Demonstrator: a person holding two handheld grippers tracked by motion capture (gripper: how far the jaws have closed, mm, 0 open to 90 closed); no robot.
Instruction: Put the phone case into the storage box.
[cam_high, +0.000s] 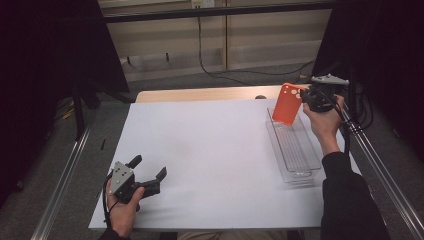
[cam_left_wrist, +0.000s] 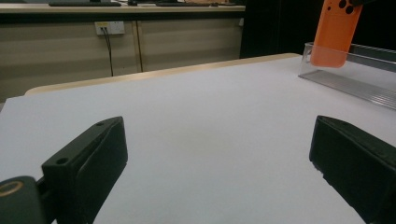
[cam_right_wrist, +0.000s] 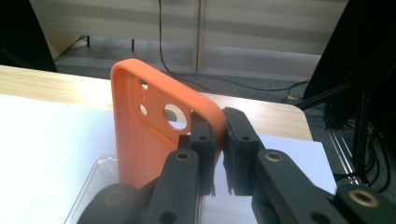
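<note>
An orange phone case hangs upright over the far end of a clear plastic tray at the table's right. My right gripper is shut on the case's upper corner near the camera holes; in the right gripper view the case stands pinched between the jaws of the right gripper. My left gripper rests open on the white sheet at the near left, nothing between its jaws. From the left gripper view, the case and the tray are far off to the right.
A white sheet covers most of the wooden table. Metal rails run along both sides of the table. Black stands and cables sit at the far right. A cable trails over the floor behind the table.
</note>
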